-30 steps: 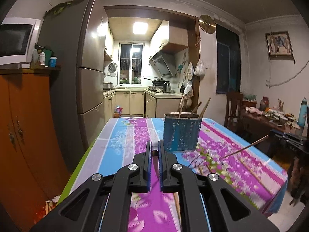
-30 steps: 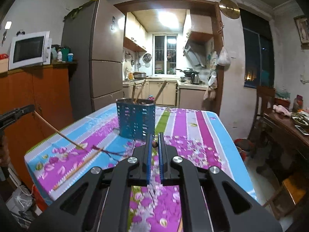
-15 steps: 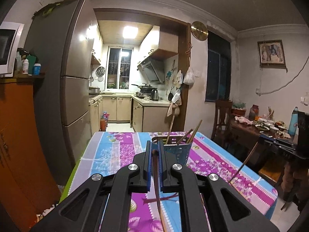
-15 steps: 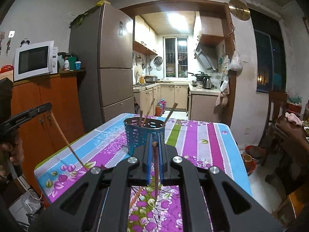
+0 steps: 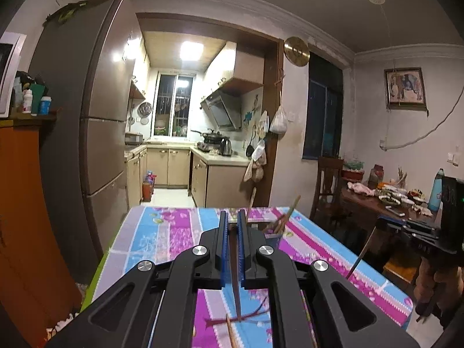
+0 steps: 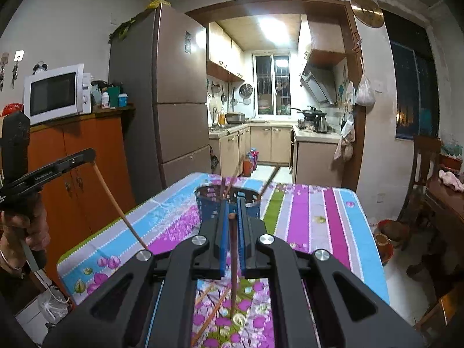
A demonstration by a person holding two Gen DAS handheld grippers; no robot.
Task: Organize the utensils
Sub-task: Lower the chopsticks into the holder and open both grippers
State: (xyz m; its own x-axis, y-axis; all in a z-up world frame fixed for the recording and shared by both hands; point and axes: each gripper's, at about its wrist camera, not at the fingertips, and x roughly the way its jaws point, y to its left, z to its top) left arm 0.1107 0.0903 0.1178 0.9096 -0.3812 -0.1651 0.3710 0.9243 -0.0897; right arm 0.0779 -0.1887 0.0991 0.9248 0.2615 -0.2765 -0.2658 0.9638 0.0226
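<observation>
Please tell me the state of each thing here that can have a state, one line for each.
Left tool: shut on a chopstick.
Right tool: shut on another chopstick.
Blue holder: upright on the table, chopsticks inside.
Loose chopsticks: lying on the cloth.
Kitchen light: on.

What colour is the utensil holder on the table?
Blue, a perforated utensil holder; it shows best in the right wrist view.

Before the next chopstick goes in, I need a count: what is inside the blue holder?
In the right wrist view, the blue holder has a few chopsticks leaning out over its rim. The right gripper covers its front, so an exact count and the bottom cannot be seen.
</observation>
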